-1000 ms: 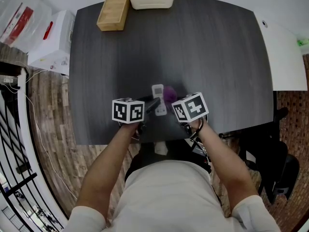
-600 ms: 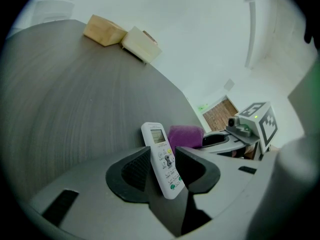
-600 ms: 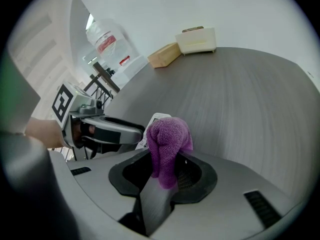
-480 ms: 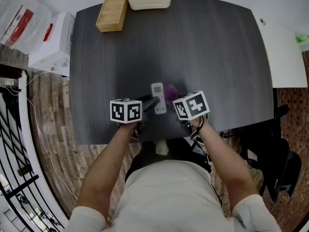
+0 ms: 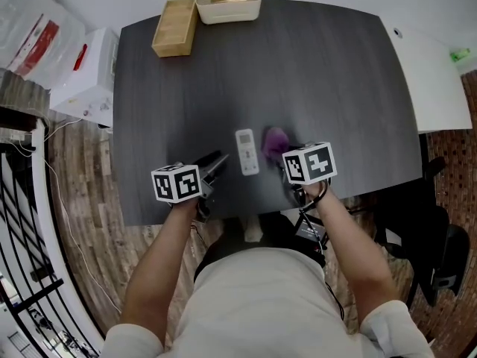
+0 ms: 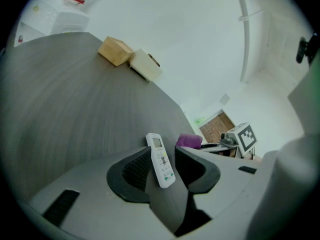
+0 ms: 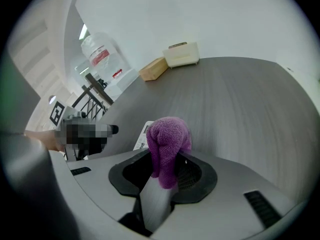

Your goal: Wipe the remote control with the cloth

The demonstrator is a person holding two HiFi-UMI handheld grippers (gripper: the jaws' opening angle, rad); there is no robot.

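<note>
Head view: a white remote control [image 5: 247,151] is seen lying flat, face up, on the dark grey table [image 5: 335,73], near its front edge and between the two grippers, with its long side pointing away from the person. A small pale display is set at its far end and rows of small buttons run below it; the print on them is too small to be read. No brand can be made out on it.

The only clear markings are the black-and-white squares on the cube of each gripper. Red labels are seen on a white box [image 5: 83,77] and a clear plastic bag [image 5: 33,32] left of the table, but their lettering is blurred. A wooden box [image 5: 174,27] and a white tray [image 5: 228,1] stand side by side at the far edge.

The jaws of the left gripper [image 6: 162,156] are held apart and nothing is pressed by them; the remote control is seen through the gap, on the table ahead of the tips. The right gripper [image 7: 165,166] is clenched on a bunched purple cloth [image 7: 167,144], which is held just beside the remote control's right side; contact cannot be judged.
</note>
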